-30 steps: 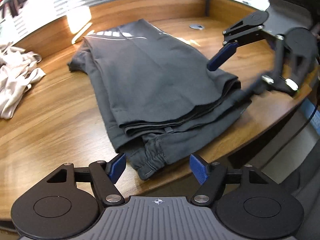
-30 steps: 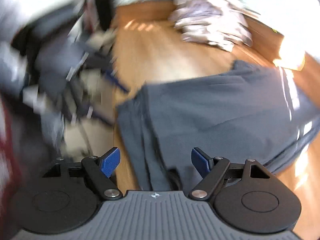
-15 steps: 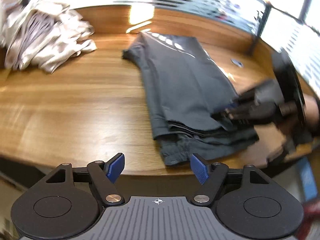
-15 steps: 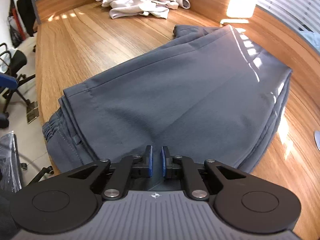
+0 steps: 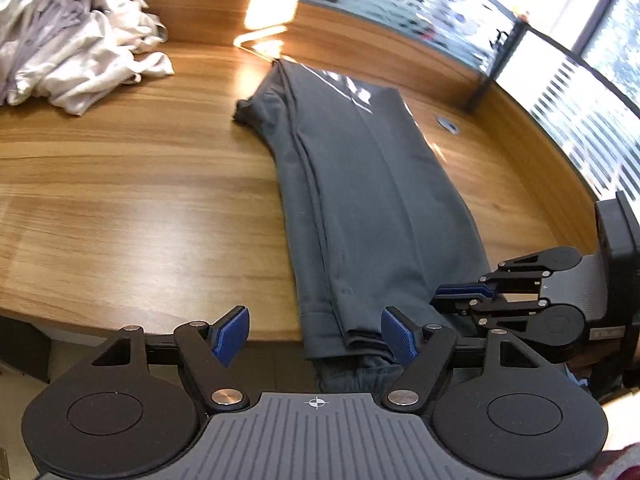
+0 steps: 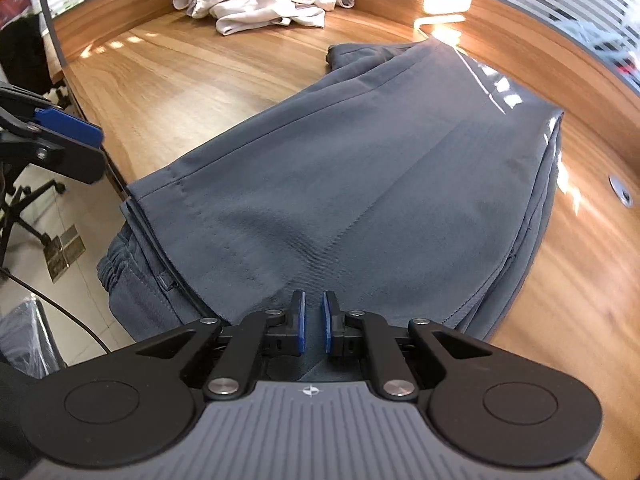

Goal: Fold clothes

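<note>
Left wrist view showed you the broad curved wooden counter (image 5: pixel 120 184) with plenty of bare surface to the left of the folded dark grey trousers (image 5: pixel 360 200). You had them folded lengthwise into a long narrow stack, so I judge a crosswise fold remained. Their elastic waistband end hung over the near counter edge, which left you room to reach under. A heap of pale crumpled garments (image 5: pixel 68 40) sat well apart at the far left, apparently not yet folded. Your right gripper (image 6: pixel 312 322) had its fingers nearly together on the near edge of the trousers. Your left gripper (image 5: pixel 316 334) hovered off the counter edge, fingers wide apart, holding nothing.
</note>
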Motion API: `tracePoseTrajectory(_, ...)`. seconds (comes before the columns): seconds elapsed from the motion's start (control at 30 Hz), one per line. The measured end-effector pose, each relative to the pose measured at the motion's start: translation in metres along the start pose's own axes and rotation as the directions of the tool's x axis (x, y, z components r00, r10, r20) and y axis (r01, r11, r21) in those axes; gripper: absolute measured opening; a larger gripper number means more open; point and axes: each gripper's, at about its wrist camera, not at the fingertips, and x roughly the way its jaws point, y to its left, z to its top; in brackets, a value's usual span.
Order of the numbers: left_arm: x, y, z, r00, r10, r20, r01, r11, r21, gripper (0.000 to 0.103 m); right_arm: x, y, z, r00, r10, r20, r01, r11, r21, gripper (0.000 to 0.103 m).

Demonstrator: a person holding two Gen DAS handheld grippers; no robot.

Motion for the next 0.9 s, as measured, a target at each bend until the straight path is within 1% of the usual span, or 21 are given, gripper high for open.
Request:
tracePoseTrajectory(0.1, 0.003, 0.005, -0.003, 0.999, -0.029, -0.029, 0.030, 0.999, 0.029, 0.075, -0.005, 0.011, -0.009, 1.000, -0.011, 0.005, 0.010, 0.999, 0.036, 0.012)
tracePoseTrajectory(0.17, 0.004, 0.010, -0.004, 0.998, -0.048, -0.043, 0.049, 0.998, 0.028, 0.075, -0.011, 0.016, -0.016, 1.000, -0.014, 0.005, 0.013, 0.999, 0.051, 0.012)
tracePoseTrajectory(0.23, 0.006, 0.018, -0.004, 0.996, -0.072, -0.055, 0.072, 0.997, 0.002, 0.075, -0.019, 0.018, -0.020, 1.000, -0.015, 0.011, 0.014, 0.996, 0.091, 0.012)
tracePoseTrajectory(0.3, 0.008, 0.025, -0.004, 0.993, -0.098, -0.059, 0.097, 0.995, -0.034, 0.076, -0.036, 0.016, -0.027, 0.998, -0.026, 0.051, 0.017, 0.987, 0.160, 0.016)
tracePoseTrajectory(0.37, 0.011, 0.032, -0.003, 0.991, -0.122, -0.055, 0.118, 0.990, -0.072, 0.076, -0.054, 0.015, -0.035, 0.995, -0.054, 0.089, 0.033, 0.974, 0.223, 0.026)
tracePoseTrajectory(0.43, 0.014, 0.038, -0.003, 0.988, -0.145, -0.052, 0.139, 0.984, -0.109, 0.077, -0.068, 0.011, -0.044, 0.990, -0.082, 0.111, 0.048, 0.958, 0.281, 0.042)
tracePoseTrajectory(0.47, 0.015, 0.040, -0.002, 0.987, -0.153, -0.050, 0.146, 0.981, -0.125, 0.077, -0.075, 0.008, -0.049, 0.988, -0.102, 0.117, 0.060, 0.946, 0.317, 0.046)
tracePoseTrajectory(0.5, 0.017, 0.042, -0.002, 0.986, -0.162, -0.049, 0.154, 0.978, -0.140, 0.077, -0.080, 0.004, -0.055, 0.986, -0.117, 0.118, 0.069, 0.934, 0.350, 0.052)
tracePoseTrajectory(0.53, 0.020, 0.043, -0.002, 0.984, -0.172, -0.049, 0.163, 0.974, -0.155, 0.078, -0.084, 0.000, -0.060, 0.985, -0.125, 0.116, 0.072, 0.921, 0.383, 0.057)
tracePoseTrajectory(0.63, 0.031, 0.047, -0.003, 0.977, -0.203, -0.061, 0.187, 0.962, -0.197, 0.078, -0.083, -0.016, -0.074, 0.986, -0.129, 0.102, 0.061, 0.866, 0.497, 0.068)
tracePoseTrajectory(0.73, 0.045, 0.049, -0.008, 0.972, -0.219, -0.080, 0.197, 0.954, -0.224, 0.078, -0.074, -0.033, -0.091, 0.990, -0.076, 0.122, -0.015, 0.787, 0.616, 0.076)
tracePoseTrajectory(0.8, 0.054, 0.049, -0.012, 0.968, -0.232, -0.092, 0.203, 0.948, -0.246, 0.078, -0.062, -0.042, -0.100, 0.989, -0.042, 0.143, -0.066, 0.734, 0.676, 0.077)
tracePoseTrajectory(0.9, 0.064, 0.051, -0.016, 0.960, -0.264, -0.097, 0.226, 0.930, -0.291, 0.077, -0.045, -0.053, -0.112, 0.983, 0.006, 0.181, -0.141, 0.652, 0.745, 0.077)
